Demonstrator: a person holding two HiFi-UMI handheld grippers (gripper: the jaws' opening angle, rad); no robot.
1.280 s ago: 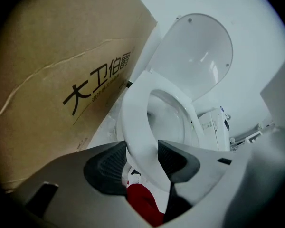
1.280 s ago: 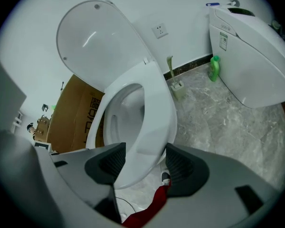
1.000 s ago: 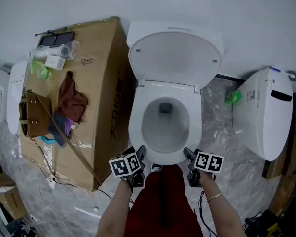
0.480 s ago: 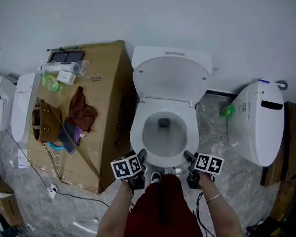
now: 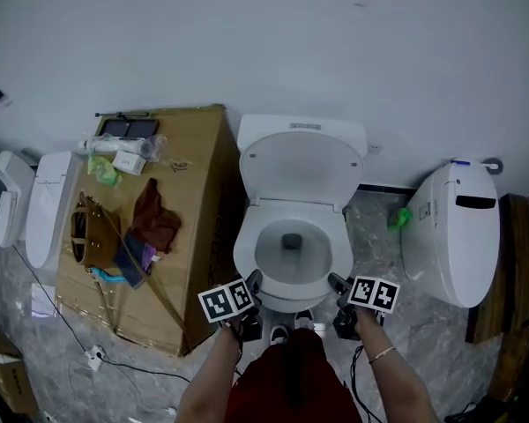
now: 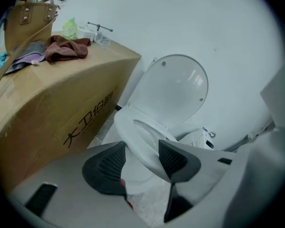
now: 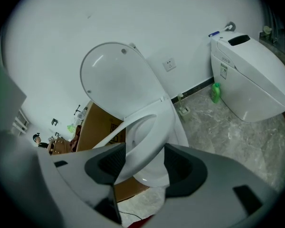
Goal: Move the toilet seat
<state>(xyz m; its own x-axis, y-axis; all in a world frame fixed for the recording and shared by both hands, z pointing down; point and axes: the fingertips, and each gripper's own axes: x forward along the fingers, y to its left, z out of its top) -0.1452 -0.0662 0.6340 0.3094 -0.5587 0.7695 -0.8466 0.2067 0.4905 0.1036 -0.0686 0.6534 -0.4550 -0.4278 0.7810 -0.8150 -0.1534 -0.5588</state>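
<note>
"Where is the toilet seat (image 7: 149, 139)?"

"On the toilet, hinged under the upright lid (image 5: 301, 170). It is tilted, with its front edge lifted off the bowl (image 5: 291, 247)."

"And the grippers?"

"Both are clamped on it. The left gripper (image 5: 252, 281) holds the front left and the right gripper (image 5: 335, 282) the front right."

"What's nearby?"

"A cardboard box (image 5: 194, 205) sits just beside it on the left, and another toilet (image 5: 450, 232) stands to the right."

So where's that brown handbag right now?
In the head view the handbag lies at the left, on top of the cardboard box beside the toilet, just left of a reddish-brown cloth.
</note>
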